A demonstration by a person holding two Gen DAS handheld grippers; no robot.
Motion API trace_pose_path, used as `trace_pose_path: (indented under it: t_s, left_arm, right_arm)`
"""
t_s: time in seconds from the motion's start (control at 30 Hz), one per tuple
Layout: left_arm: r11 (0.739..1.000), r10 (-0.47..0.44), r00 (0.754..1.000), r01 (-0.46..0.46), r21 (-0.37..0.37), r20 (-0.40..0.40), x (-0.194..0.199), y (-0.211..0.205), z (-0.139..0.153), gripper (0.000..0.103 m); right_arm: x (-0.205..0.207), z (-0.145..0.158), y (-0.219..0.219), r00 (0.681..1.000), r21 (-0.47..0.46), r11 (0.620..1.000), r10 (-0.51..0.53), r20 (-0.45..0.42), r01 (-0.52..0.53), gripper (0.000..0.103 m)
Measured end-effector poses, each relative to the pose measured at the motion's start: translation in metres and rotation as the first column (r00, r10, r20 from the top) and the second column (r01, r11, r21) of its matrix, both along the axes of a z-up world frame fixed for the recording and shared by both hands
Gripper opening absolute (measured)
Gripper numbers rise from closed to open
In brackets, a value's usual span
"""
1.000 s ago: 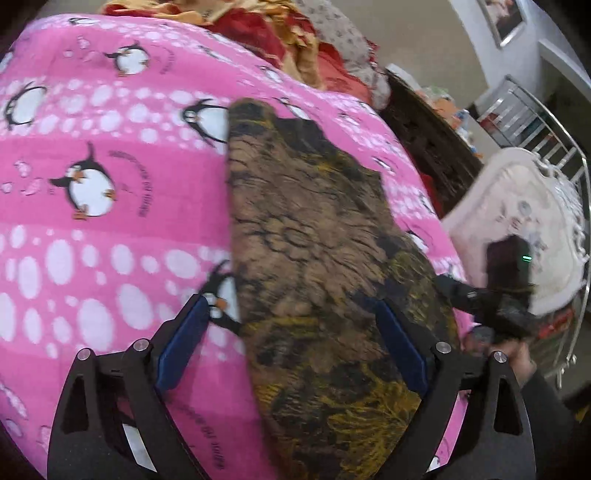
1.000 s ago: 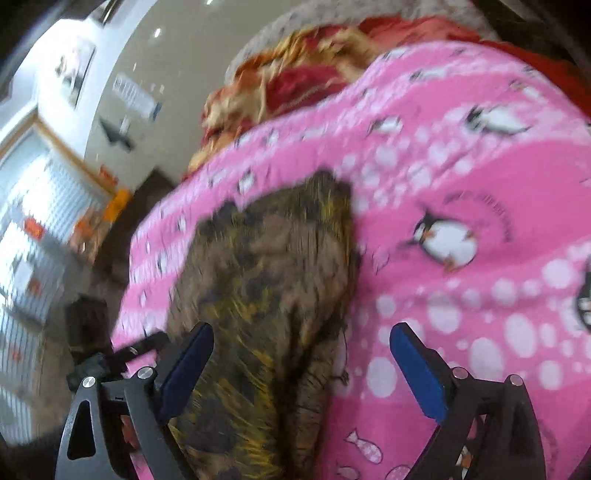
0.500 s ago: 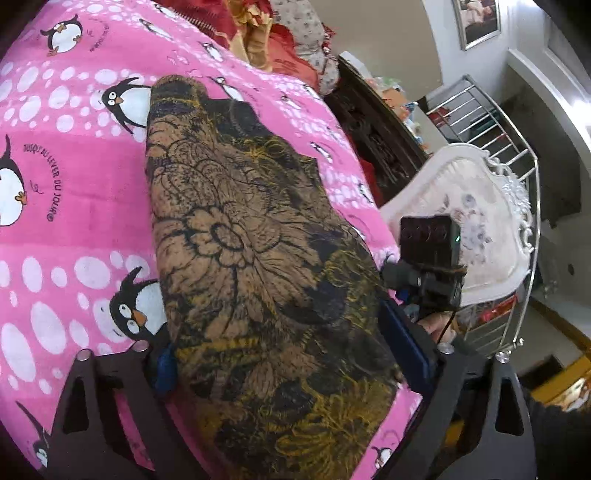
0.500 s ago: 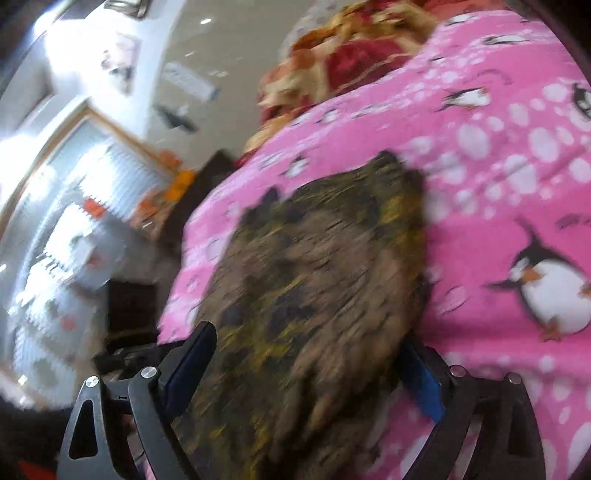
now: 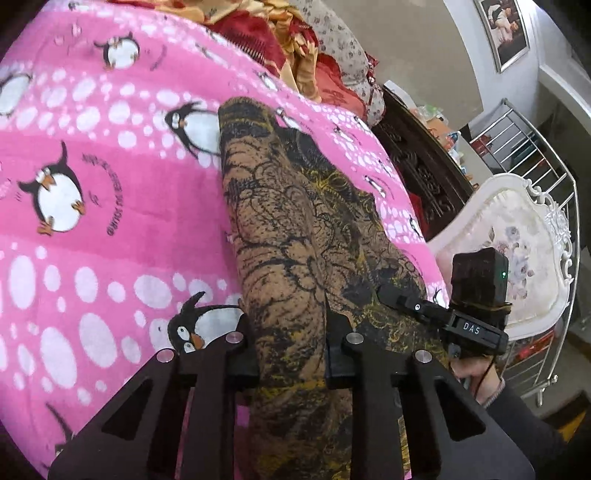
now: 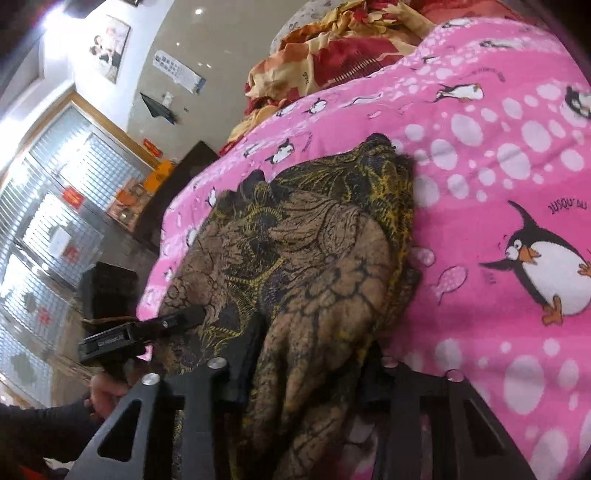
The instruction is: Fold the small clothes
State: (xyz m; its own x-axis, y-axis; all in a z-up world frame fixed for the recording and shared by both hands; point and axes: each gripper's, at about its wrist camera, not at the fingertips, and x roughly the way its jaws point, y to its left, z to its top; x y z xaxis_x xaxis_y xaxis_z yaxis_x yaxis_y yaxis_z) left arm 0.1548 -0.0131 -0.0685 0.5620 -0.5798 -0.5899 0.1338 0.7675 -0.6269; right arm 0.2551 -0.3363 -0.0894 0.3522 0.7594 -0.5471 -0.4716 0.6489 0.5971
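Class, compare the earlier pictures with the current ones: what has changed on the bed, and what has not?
Both tools went from wide open to closing on the near end of the brown patterned garment: the left tool and the right tool now have cloth bunched between them. The garment's far end remains flat on the pink penguin blanket.

Ahead of the tongs, a pink penguin blanket (image 5: 110, 229) covers the bed; right, a white ornate chair (image 5: 517, 251); a framed picture (image 5: 502, 29) hangs above.
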Motion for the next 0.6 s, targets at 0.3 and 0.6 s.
trace_pose_path:
  t_s: [0.3,0.6]
  left_arm:
    - [0.999,0.05,0.999,-0.05,0.01,0.013,-0.011,0.065,0.01,0.017]
    - [0.988,0.133,0.991,-0.134,0.082,0.018,-0.035,0.168,0.009,0.019]
  right_arm:
    - [-0.008,0.011,0.032,0.995,0.058,0.997,-0.054,-0.08,0.058,0.029]
    - [0.006,-0.01,0.147,0.984,0.196,0.98,0.066,-0.164,-0.033,0.029]
